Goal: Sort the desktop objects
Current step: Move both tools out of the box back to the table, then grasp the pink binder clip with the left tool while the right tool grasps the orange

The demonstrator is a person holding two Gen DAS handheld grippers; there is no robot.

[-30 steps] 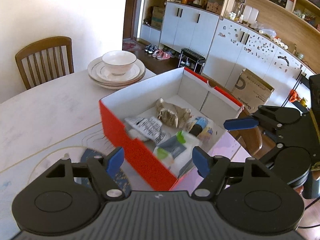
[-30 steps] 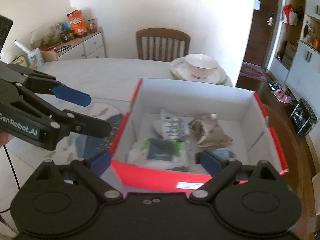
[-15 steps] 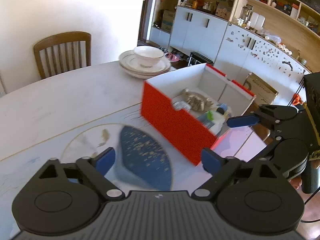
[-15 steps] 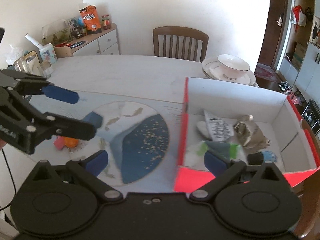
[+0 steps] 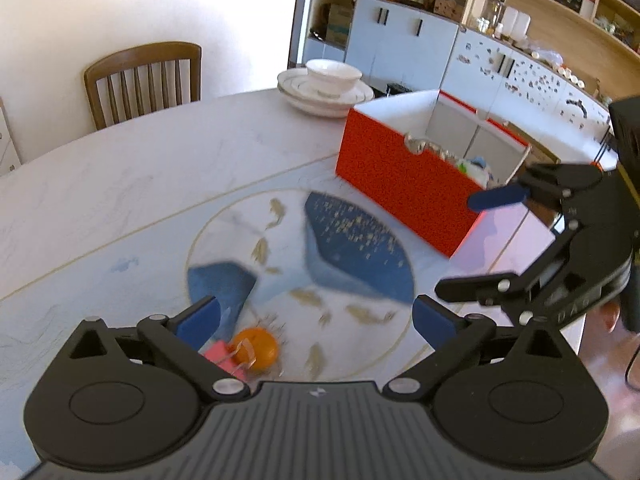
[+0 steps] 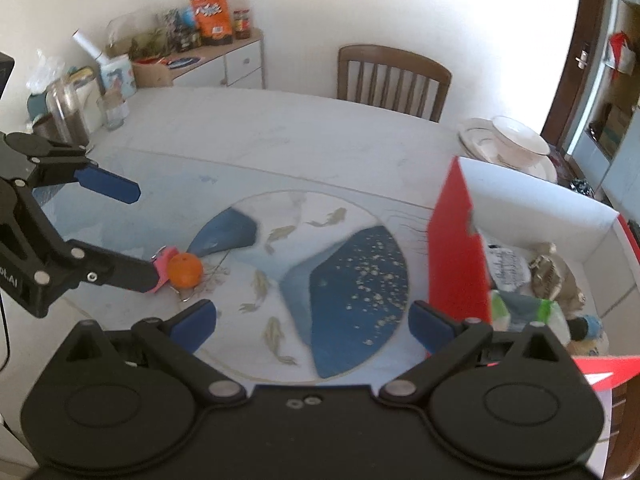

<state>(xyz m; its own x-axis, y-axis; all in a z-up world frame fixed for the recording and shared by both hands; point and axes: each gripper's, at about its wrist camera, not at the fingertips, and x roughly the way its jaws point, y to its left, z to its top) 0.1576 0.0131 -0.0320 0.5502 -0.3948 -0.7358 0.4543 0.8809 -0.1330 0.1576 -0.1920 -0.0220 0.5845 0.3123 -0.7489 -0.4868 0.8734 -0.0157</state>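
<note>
Left gripper (image 5: 314, 316) jaws wide apart, opening, nothing between pads. Right gripper (image 6: 312, 322) spread full, empty. Orange ball (image 5: 256, 350) on tabletop (image 5: 120, 184), touching pink piece (image 5: 220, 356), at 7 o'clock of left wrist view, just beside left blue pad. Red box (image 5: 404, 188) at 2 o'clock, holding crumpled wrappers (image 6: 520, 276). Stacked plates with bowl (image 5: 328, 84) at 12 o'clock beyond box.

Wooden chair (image 5: 144, 76) behind table; bowl (image 5: 334, 76) on stacked plates (image 5: 324, 98).
</note>
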